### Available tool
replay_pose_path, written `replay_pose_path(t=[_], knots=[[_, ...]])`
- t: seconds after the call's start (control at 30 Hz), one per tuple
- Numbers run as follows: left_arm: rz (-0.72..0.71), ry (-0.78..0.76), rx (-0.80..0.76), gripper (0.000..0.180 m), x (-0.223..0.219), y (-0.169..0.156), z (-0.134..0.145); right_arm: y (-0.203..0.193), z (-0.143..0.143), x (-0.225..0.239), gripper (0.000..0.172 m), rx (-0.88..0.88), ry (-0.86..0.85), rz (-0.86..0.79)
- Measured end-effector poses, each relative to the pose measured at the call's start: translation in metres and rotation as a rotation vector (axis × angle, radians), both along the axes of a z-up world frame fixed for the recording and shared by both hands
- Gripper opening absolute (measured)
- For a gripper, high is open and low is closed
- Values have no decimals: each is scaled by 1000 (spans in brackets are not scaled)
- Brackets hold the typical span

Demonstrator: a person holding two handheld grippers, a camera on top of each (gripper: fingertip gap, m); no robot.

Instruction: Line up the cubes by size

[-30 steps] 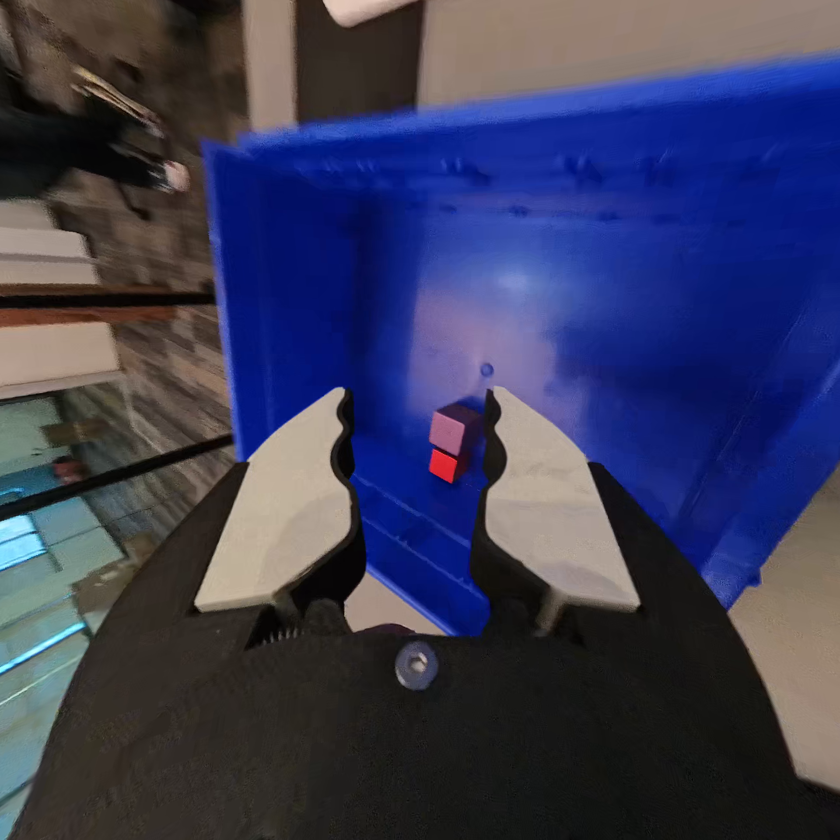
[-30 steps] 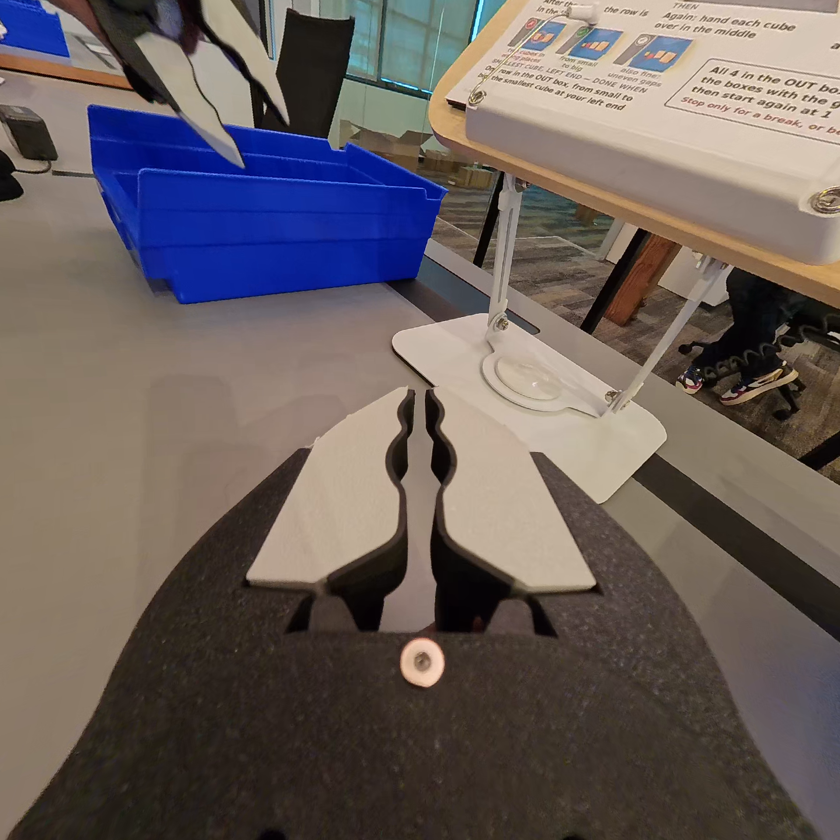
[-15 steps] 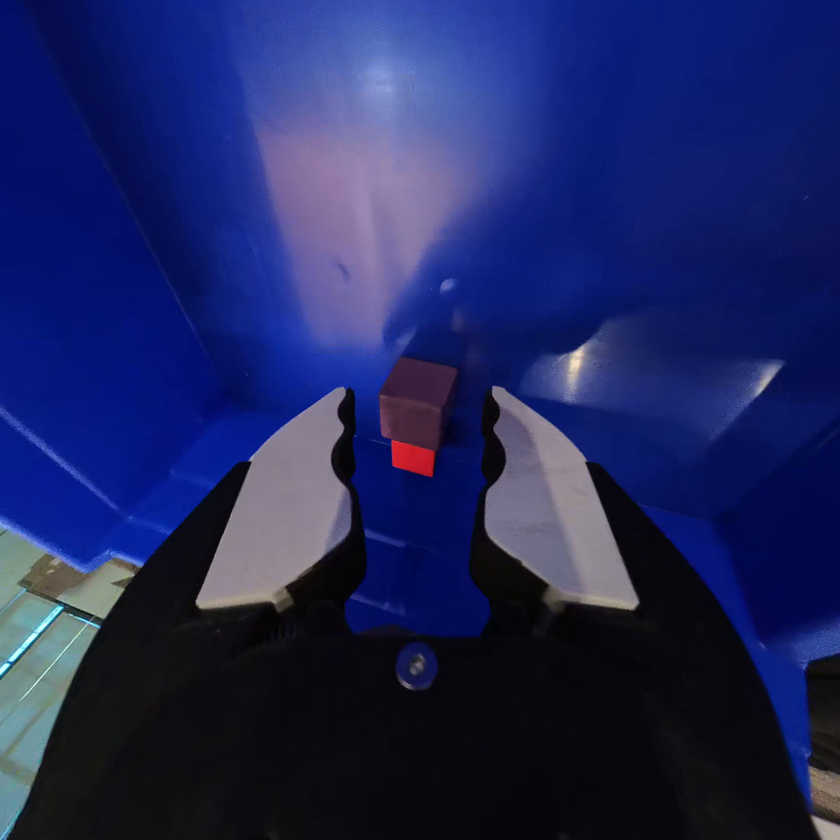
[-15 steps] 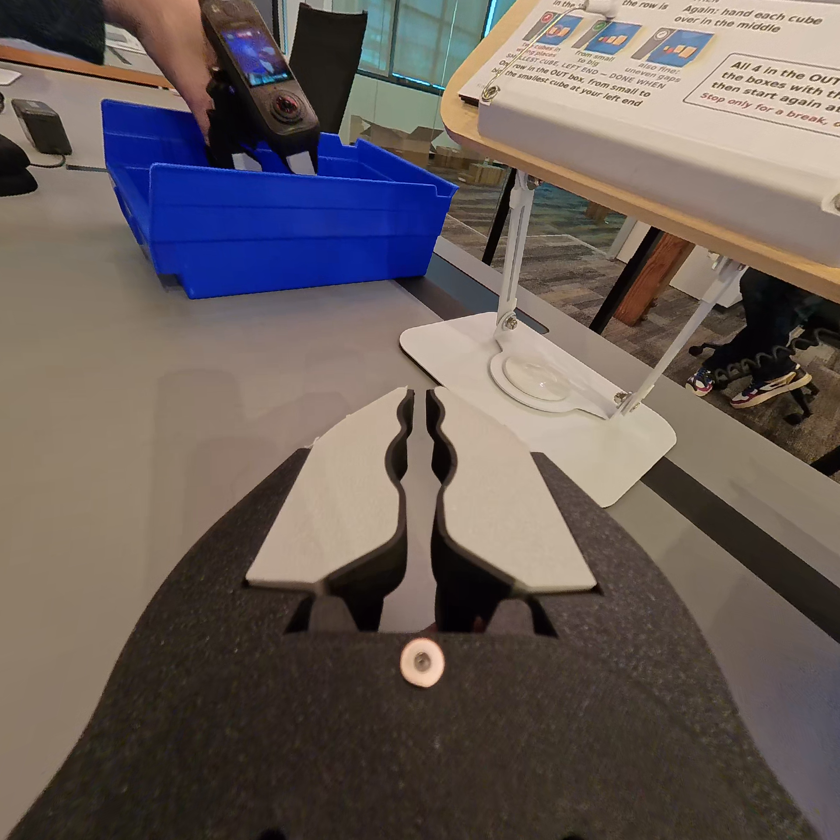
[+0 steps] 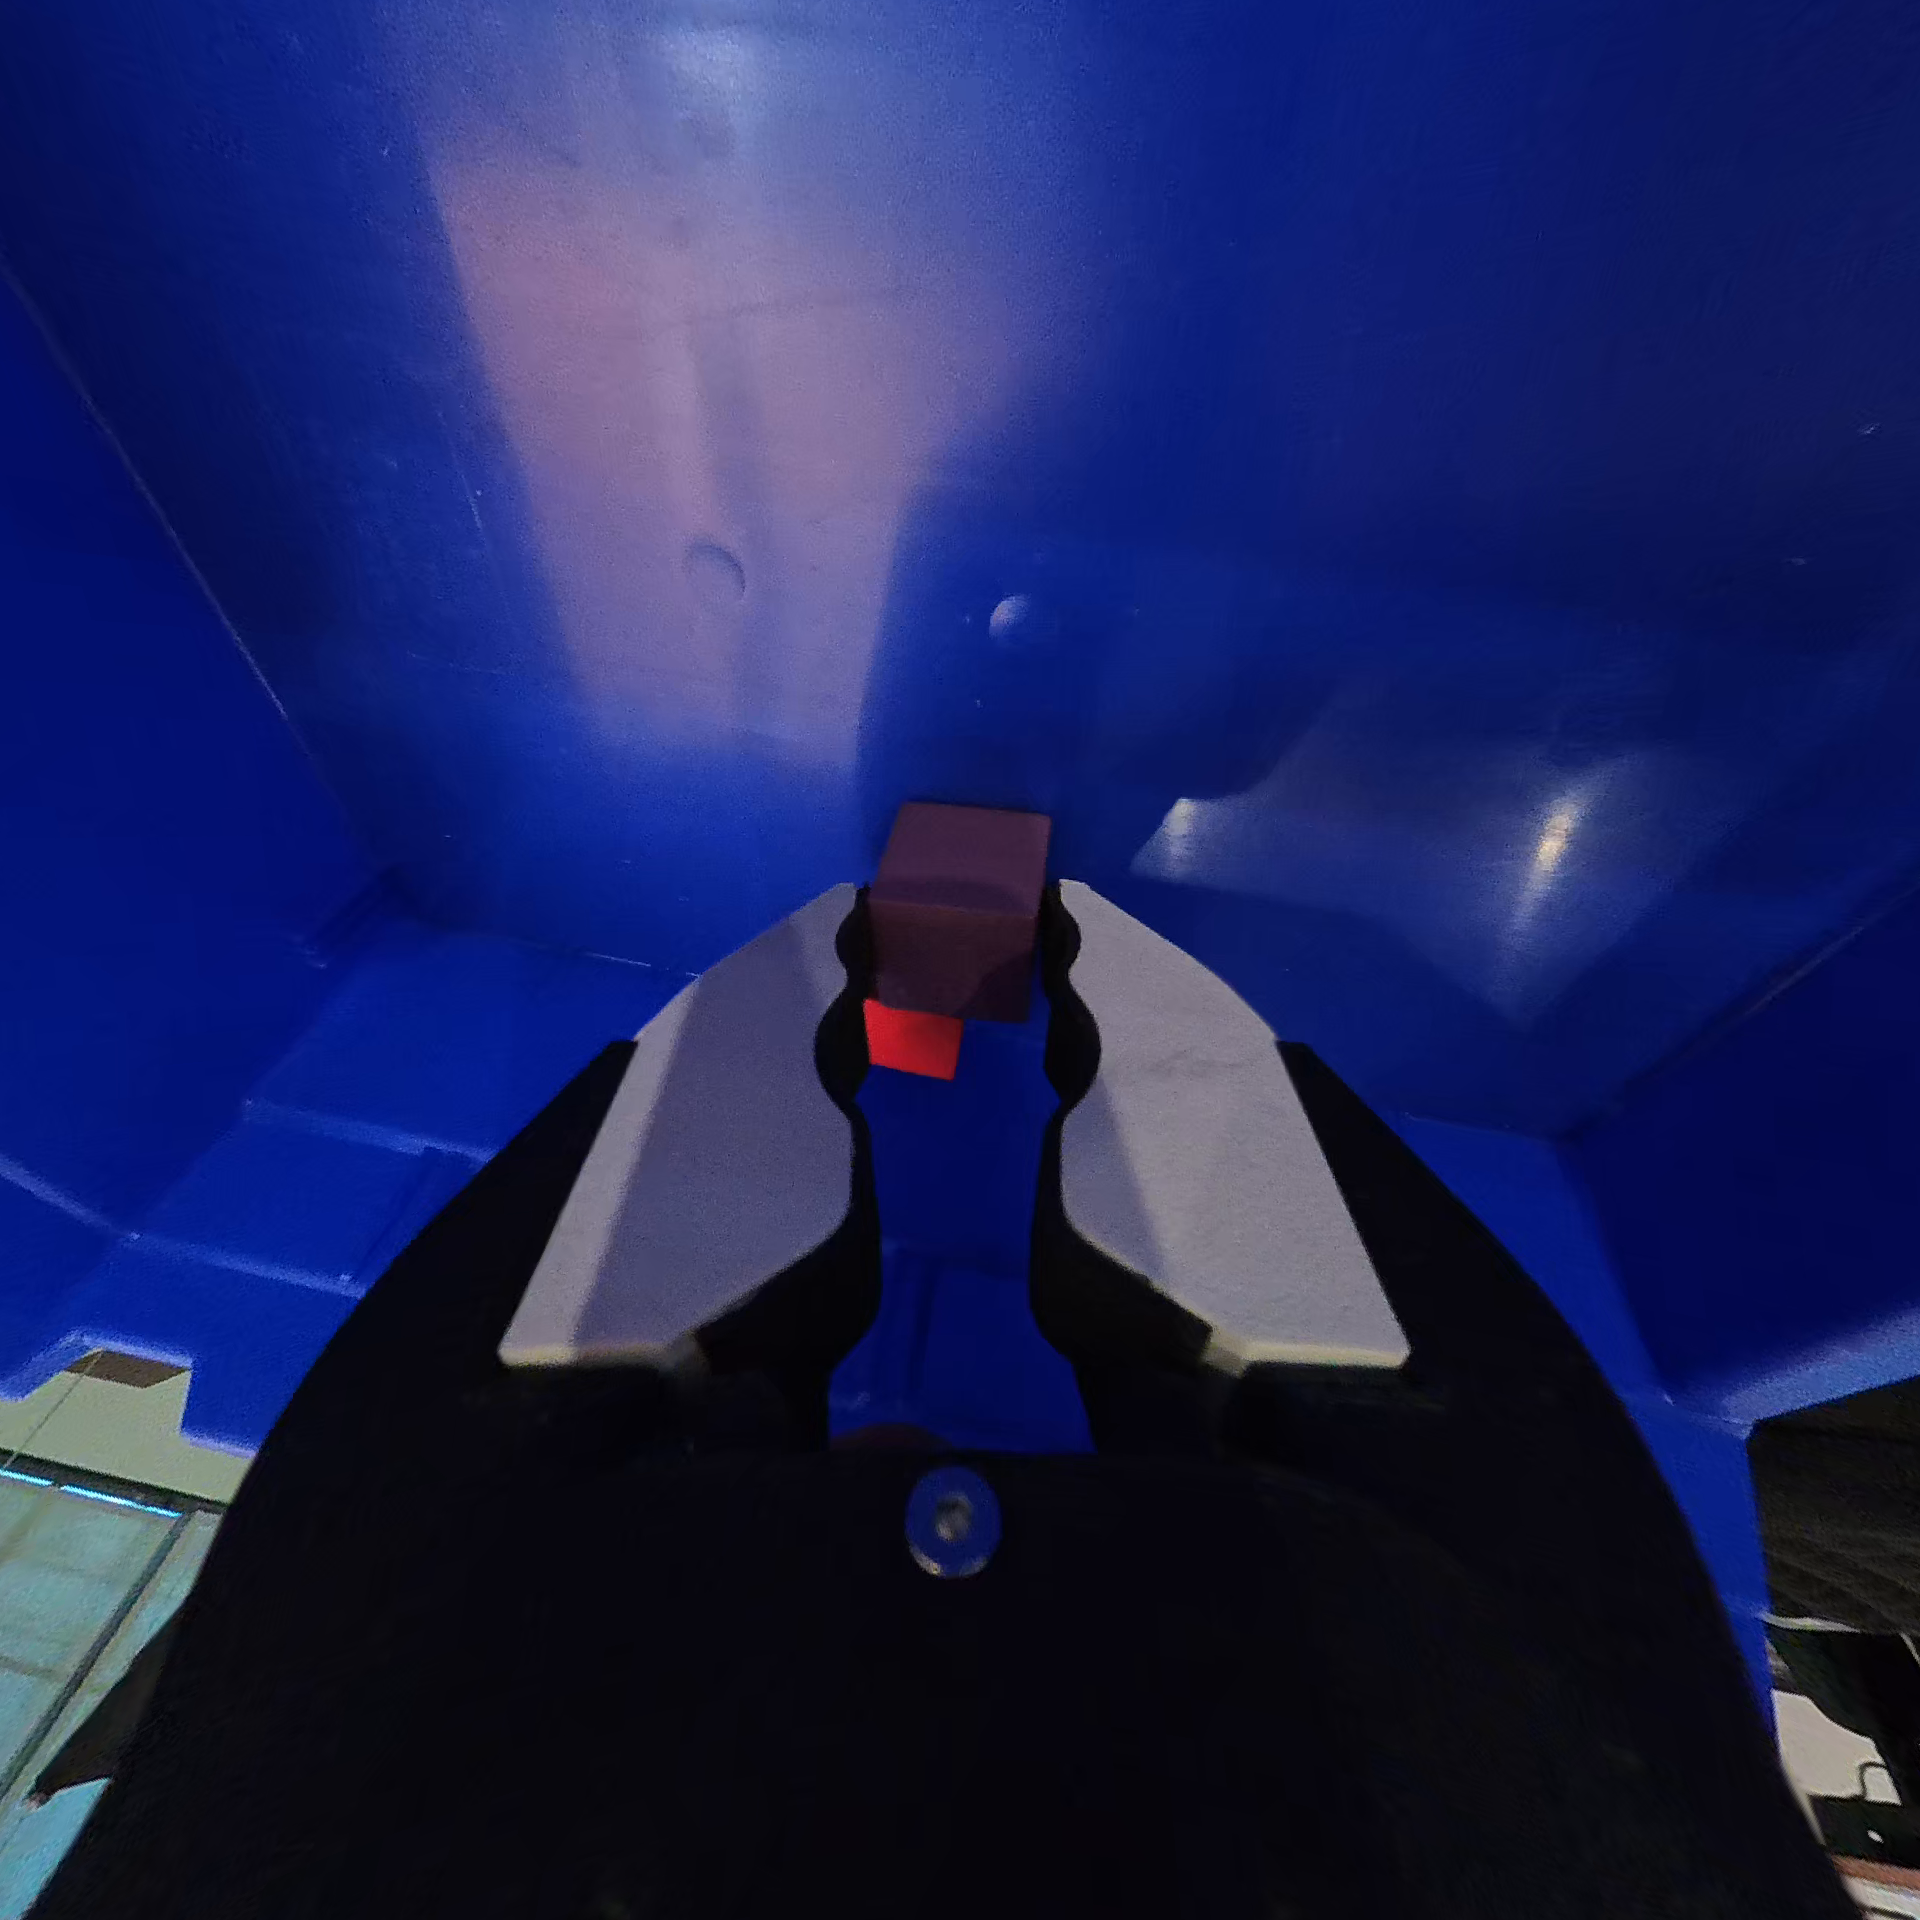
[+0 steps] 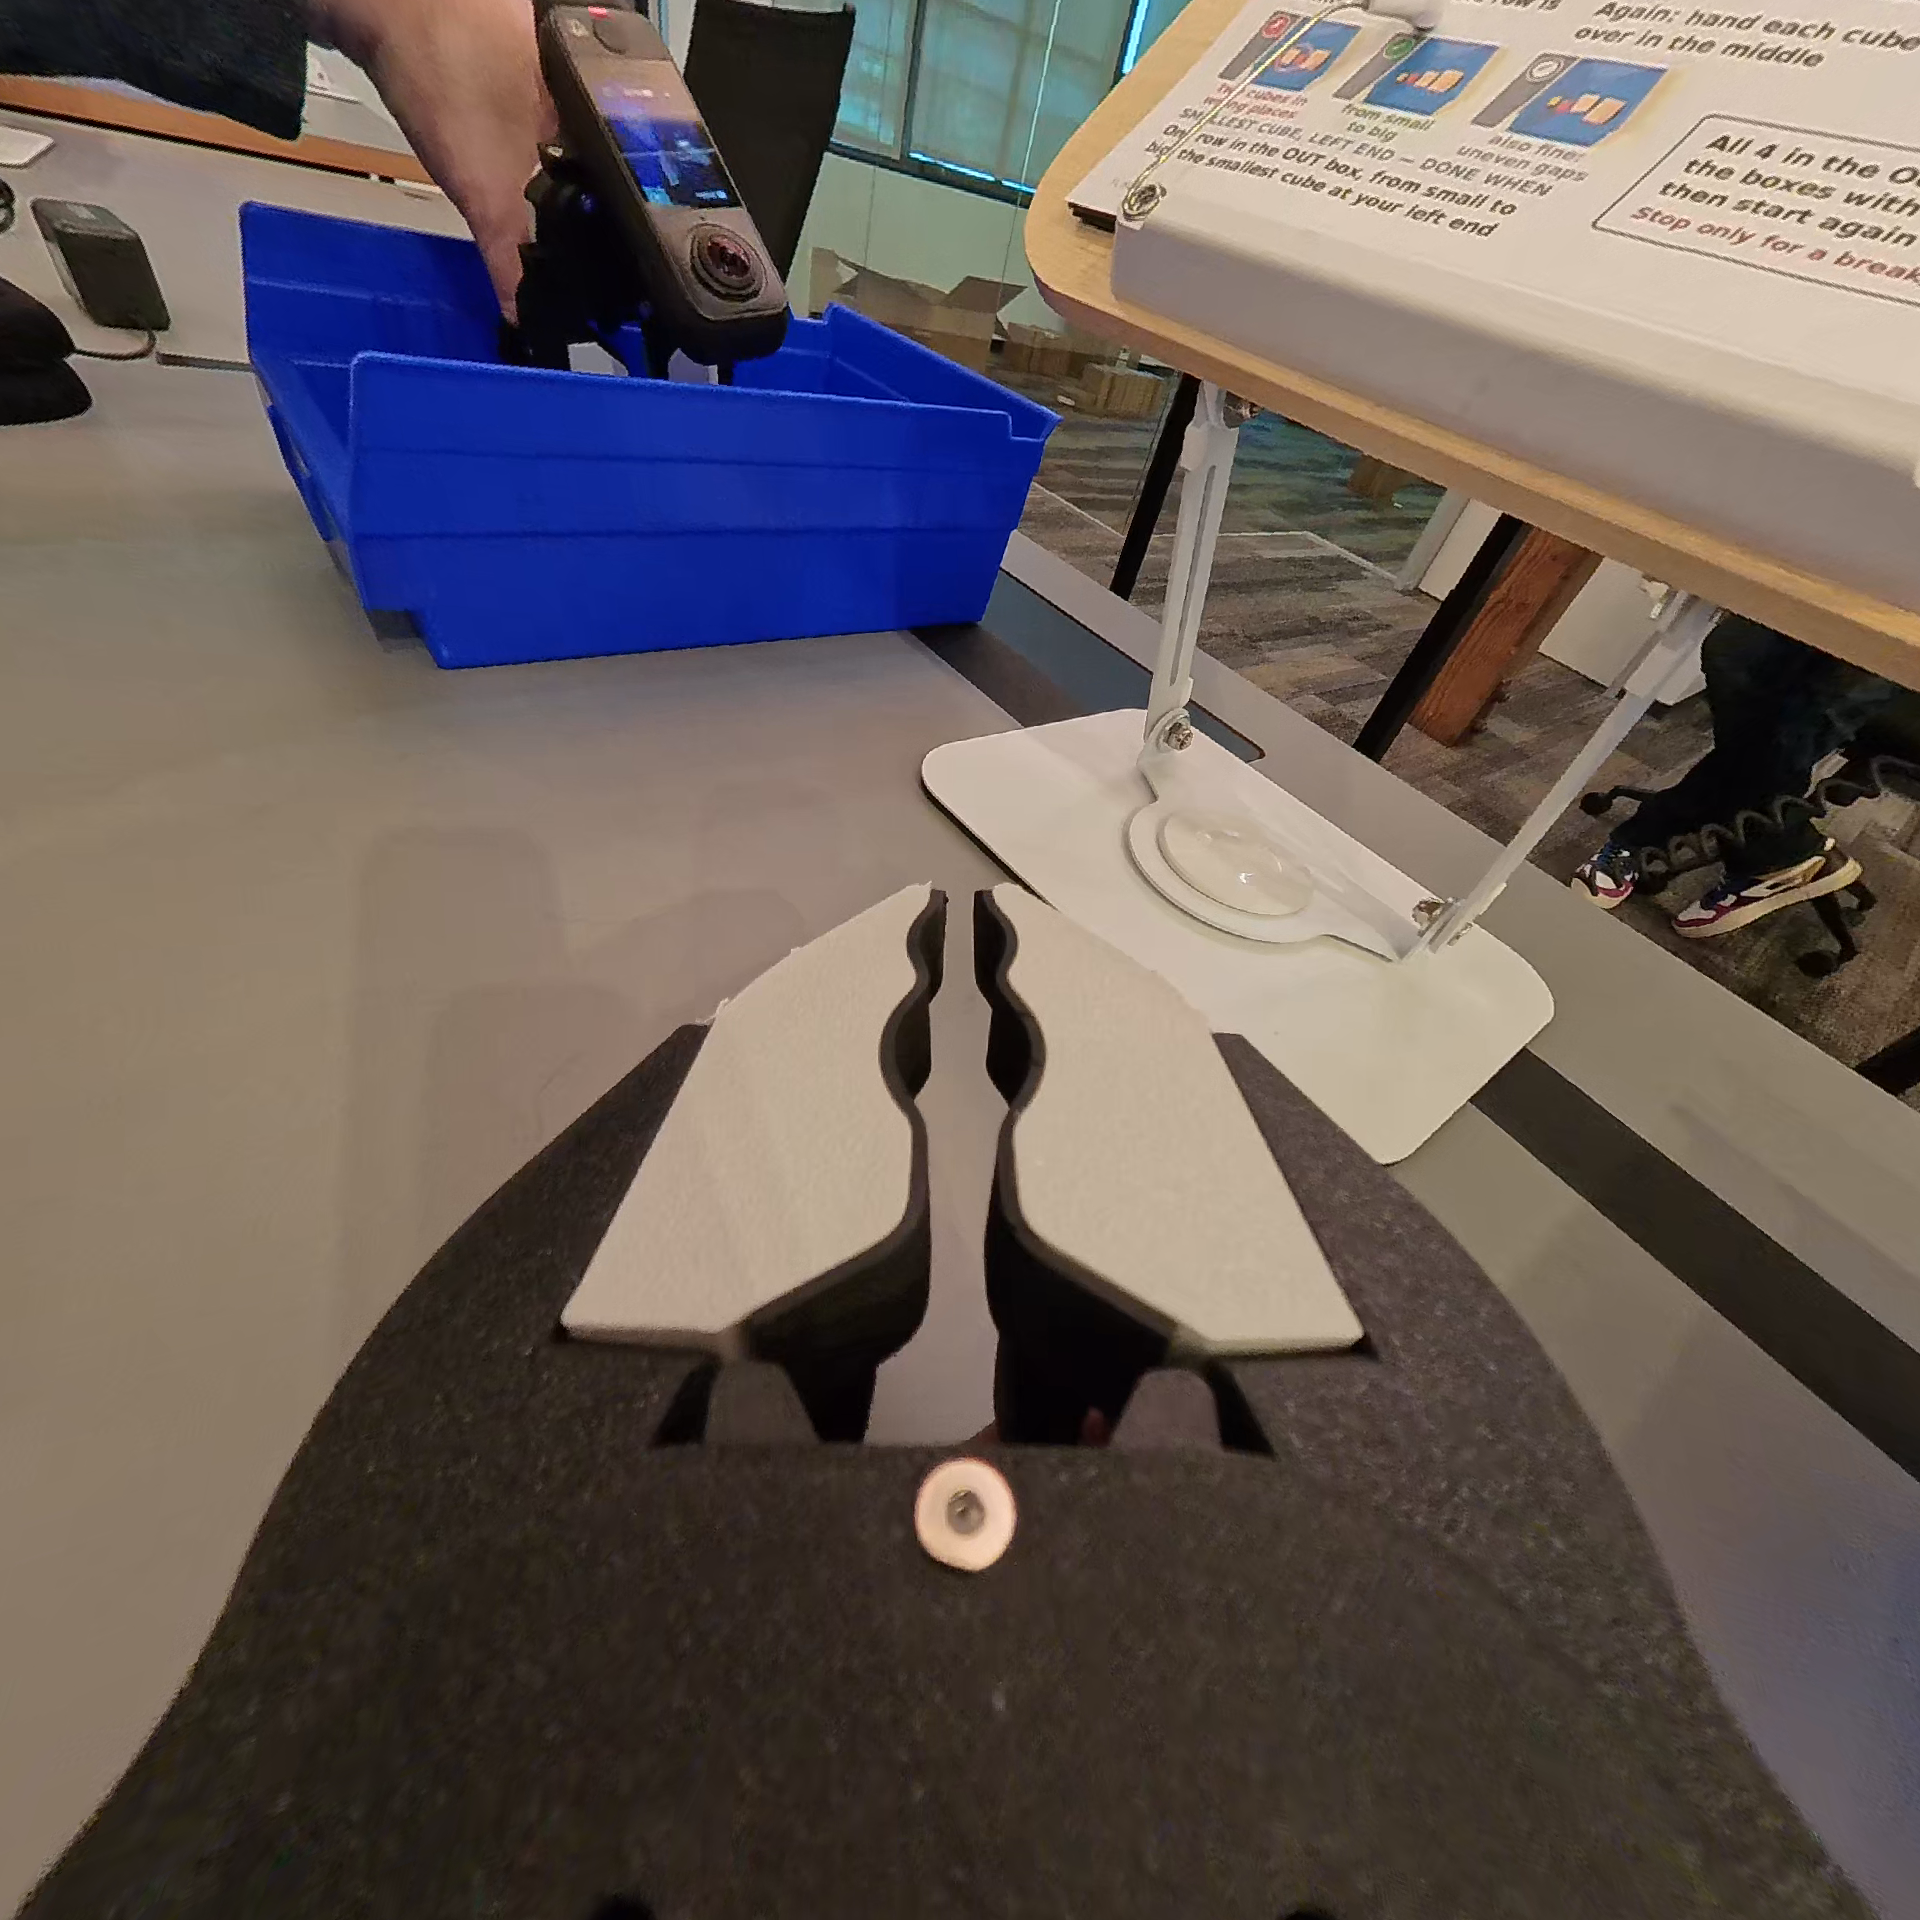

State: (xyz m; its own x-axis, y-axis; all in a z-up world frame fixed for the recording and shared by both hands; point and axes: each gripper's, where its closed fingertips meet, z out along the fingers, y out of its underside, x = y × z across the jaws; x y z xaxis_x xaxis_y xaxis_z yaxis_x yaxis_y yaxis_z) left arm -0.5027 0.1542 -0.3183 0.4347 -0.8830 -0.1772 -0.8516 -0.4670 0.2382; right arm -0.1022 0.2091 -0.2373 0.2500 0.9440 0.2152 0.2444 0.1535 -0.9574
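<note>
In the left wrist view my left gripper (image 5: 952, 906) is down inside the blue bin (image 5: 1351, 520). Its two pads press on the sides of a purple cube (image 5: 958, 894) at the fingertips. A smaller red cube (image 5: 912, 1041) lies on the bin floor just under the purple one, between the fingers and not gripped. In the right wrist view my right gripper (image 6: 959, 910) hovers over the grey table (image 6: 416, 831), shut with only a thin slit and nothing in it. The same bin (image 6: 675, 520) stands far left, and a hand holds the left gripper (image 6: 644, 208) in it, fingers hidden by the wall.
A white stand base (image 6: 1351, 997) lies just right of my right gripper and carries a tilted instruction board (image 6: 1507, 208). A black device (image 6: 99, 275) sits at the table's far left. A person's shoes (image 6: 1756, 883) show on the floor beyond the table edge. One gripper's finger ends stand about 40 cm off the other's.
My left gripper moved deeper into the bin and its jaws closed from wide open onto the purple cube. My right gripper stayed shut and shifted only slightly.
</note>
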Motion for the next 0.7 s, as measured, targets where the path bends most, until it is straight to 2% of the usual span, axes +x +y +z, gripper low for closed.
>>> replay_pose_path(t=[0.17,0.3,0.4,0.5,0.6,0.7], knots=[[8,-63,150,30,10,12,16,-1,0,0,5,2,1,4],[-8,-192,478,29,42,28,77,-1,0,0,8,0,0,6],[-77,-260,741,29,83,29,133,-4,-1,-2,9,5,-12,25],[-189,-281,918,29,134,21,176,-10,-3,-3,12,20,-23,63],[-300,-352,1046,28,196,7,203,-15,1,-3,17,-9,8,104],[-402,-432,1156,28,256,-6,217,-28,16,-3,24,-128,117,203]])
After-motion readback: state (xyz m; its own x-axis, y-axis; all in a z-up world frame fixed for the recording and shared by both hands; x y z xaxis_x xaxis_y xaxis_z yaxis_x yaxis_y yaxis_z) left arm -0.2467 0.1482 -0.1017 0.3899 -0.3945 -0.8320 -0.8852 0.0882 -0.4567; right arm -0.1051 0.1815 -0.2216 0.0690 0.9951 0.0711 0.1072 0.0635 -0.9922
